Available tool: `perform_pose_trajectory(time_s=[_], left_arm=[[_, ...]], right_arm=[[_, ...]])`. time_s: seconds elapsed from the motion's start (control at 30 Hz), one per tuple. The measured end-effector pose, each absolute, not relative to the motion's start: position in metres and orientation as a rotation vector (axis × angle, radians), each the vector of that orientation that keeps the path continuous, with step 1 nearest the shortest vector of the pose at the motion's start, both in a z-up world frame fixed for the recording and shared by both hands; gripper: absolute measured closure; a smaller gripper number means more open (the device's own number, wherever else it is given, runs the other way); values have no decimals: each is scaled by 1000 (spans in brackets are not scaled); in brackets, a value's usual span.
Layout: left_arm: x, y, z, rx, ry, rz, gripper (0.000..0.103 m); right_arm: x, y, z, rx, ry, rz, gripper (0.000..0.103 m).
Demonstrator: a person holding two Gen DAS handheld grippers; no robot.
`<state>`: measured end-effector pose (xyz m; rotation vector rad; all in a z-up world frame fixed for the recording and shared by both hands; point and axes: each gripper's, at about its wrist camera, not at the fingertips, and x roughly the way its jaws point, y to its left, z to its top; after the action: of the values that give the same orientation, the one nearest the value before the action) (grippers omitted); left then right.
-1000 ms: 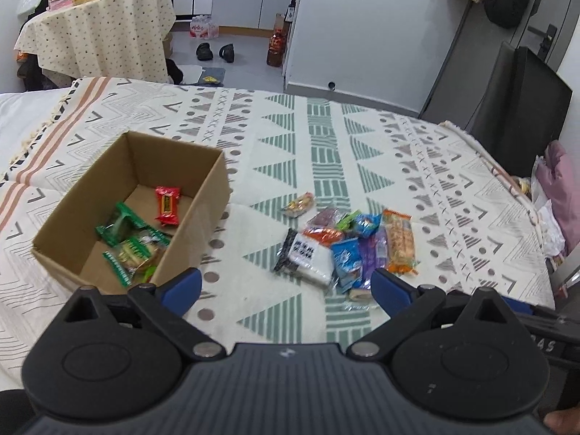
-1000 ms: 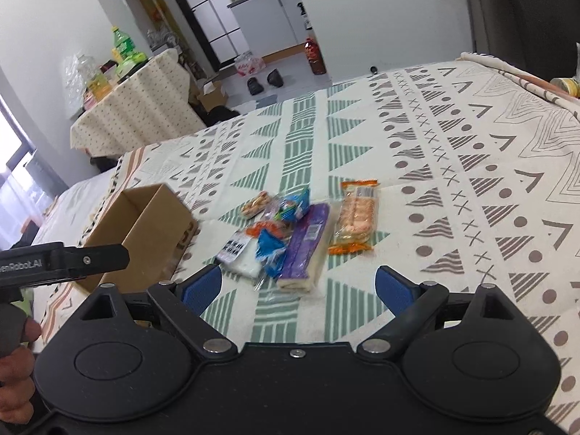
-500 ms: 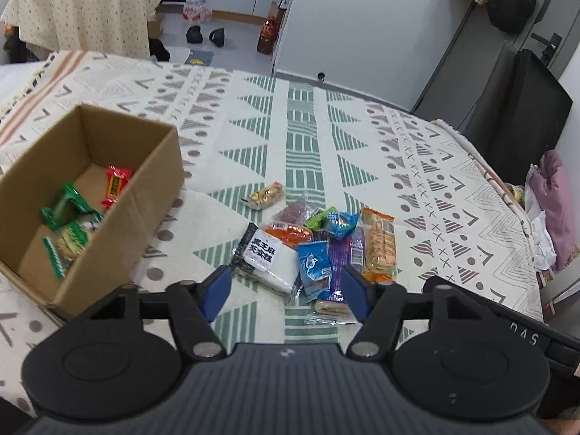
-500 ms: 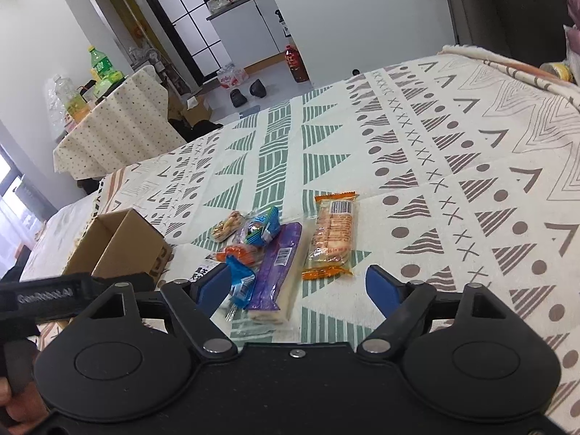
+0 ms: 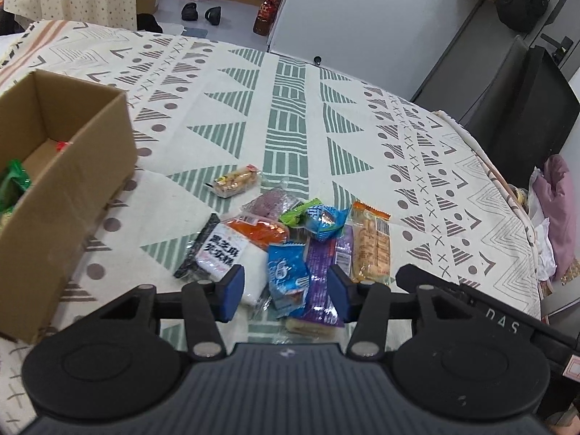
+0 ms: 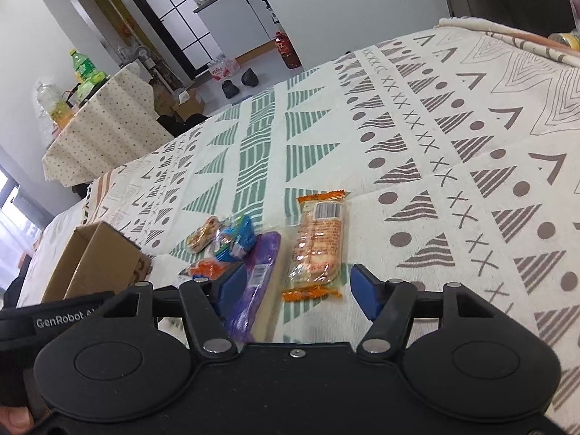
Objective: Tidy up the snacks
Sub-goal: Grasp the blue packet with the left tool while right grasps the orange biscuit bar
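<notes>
A pile of snack packets lies on the patterned cloth. My left gripper hangs open just above a blue packet and a long purple packet, with a black-and-white packet at its left finger. The orange biscuit packet lies at the pile's right. My right gripper is open too, straddling the near end of the orange biscuit packet, with the purple packet by its left finger. A cardboard box stands to the left, holding green and red packets.
A small peanut bar lies apart, between box and pile. The cloth-covered surface ends at the far side, with shoes and a bottle on the floor beyond. A dotted-cloth table stands far left. Black furniture sits at right.
Both grippers have come down and forward toward the snack pile. The left gripper's fingers have narrowed and swung right, away from the box. The right one now frames the orange packet.
</notes>
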<state>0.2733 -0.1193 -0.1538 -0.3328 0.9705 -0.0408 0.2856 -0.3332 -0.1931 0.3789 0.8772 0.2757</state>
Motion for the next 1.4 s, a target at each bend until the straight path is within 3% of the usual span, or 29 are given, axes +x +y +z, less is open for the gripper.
perform_pose_trajectory(time_s=[0.23, 0.73, 0.87, 0.93, 1.0, 1.4], left_arm=[[290, -125, -174, -334, 1004, -19, 57], [309, -134, -190, -319, 1044, -8, 75], [307, -133, -183, -298, 1040, -2, 78], [305, -131, -178, -291, 1032, -2, 79], [302, -128, -173, -285, 1027, 1, 79], [279, -110, -137, -265, 989, 12, 79]], right_arm=[[305, -331, -208, 374, 899, 282, 43], [325, -310, -228, 276, 933, 278, 44], [328, -309, -233, 264, 943, 258, 54], [327, -310, -233, 246, 947, 244, 66], [324, -311, -234, 241, 951, 238, 69], [296, -317, -216, 242, 941, 238, 71]])
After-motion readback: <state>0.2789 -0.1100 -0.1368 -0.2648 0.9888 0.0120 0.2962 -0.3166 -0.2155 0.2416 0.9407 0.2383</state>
